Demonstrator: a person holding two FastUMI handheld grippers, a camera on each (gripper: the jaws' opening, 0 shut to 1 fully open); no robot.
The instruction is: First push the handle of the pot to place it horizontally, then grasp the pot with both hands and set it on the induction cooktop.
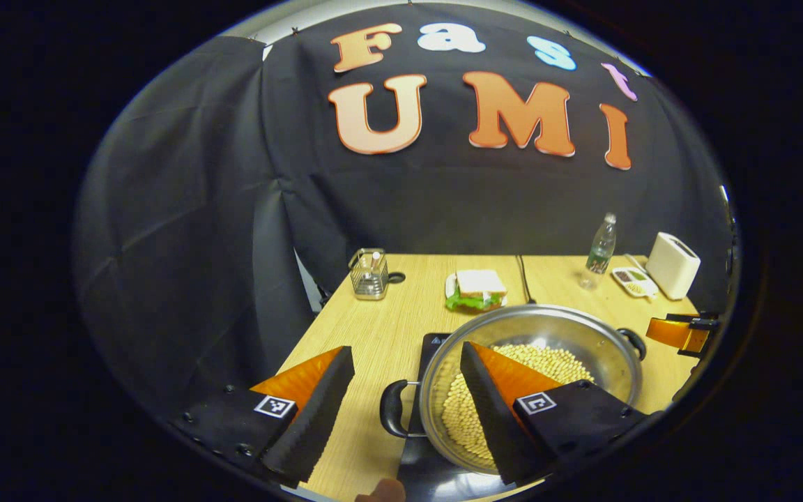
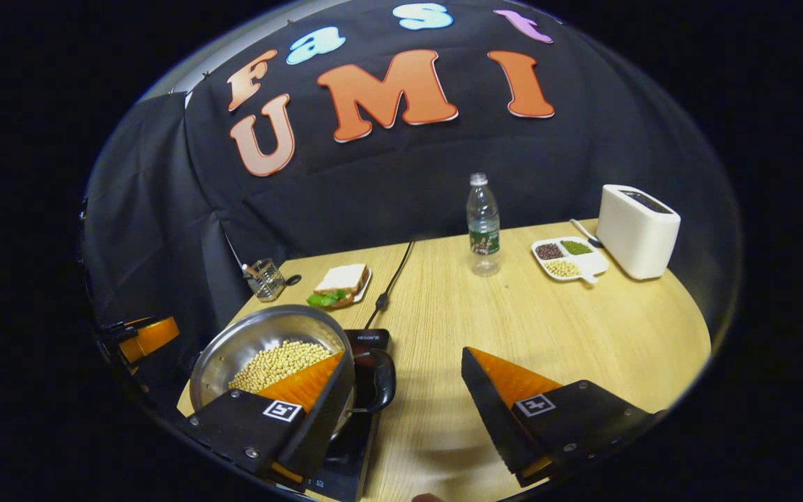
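Black cloth hangs behind a wooden counter. On it, a steel pot full of beans sits on the black induction cooktop. The left claw is spread wide around the pot's near handle. The right claw is spread wide around the other handle. Neither squeezes.

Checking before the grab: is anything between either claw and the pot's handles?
Nothing visible. The left claw is open around the pot's near handle; the right claw is open around the other handle.
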